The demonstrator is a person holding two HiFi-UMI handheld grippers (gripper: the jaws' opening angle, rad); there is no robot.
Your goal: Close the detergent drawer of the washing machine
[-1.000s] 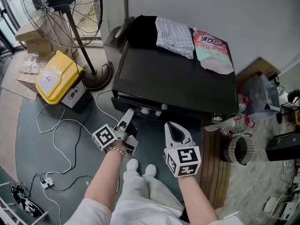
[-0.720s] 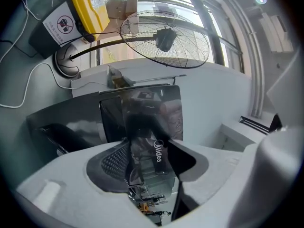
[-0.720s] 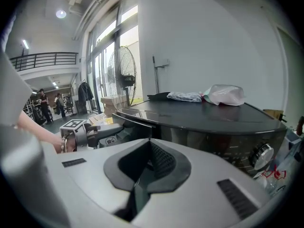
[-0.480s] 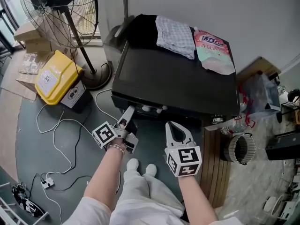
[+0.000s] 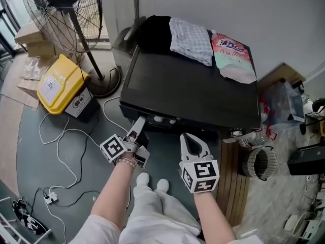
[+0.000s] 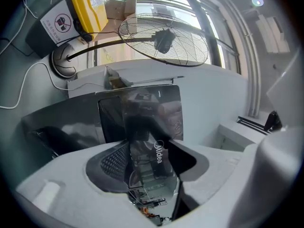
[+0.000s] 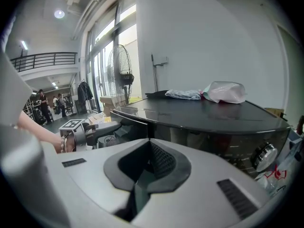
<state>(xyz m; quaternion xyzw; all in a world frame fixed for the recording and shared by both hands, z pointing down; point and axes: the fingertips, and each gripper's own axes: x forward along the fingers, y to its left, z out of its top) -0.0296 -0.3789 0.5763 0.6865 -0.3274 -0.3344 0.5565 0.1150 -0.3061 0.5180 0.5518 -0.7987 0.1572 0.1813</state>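
- The left gripper [image 5: 138,123] is clamped on the detergent drawer [image 6: 148,115]; its own view shows both jaws pressed against the drawer's glossy dark front
- The drawer front carries the word "Midea" in white letters, running lengthwise between the jaws
- The drawer juts out of the left end of the front of the black washing machine [image 5: 190,88]
- The right gripper [image 5: 191,138] has its jaws together with nothing between them; it is held in front of the machine, near the middle of its front and apart from it
- Each gripper bears a cube with black-and-white square markers, the left cube [image 5: 112,149] and the right cube [image 5: 200,175]
- On the machine's top, at the back, lie a checked cloth [image 5: 190,38] and, touching it on the right, a pink and white detergent bag [image 5: 231,56] with red Chinese characters, too small to read
- A silver knob [image 7: 264,155] sits at the right of the front panel
- On the floor to the left stands a yellow-lidded bin [image 5: 62,83]; its white side label [image 6: 61,20] shows a red crossed-out circle, and its print cannot be read
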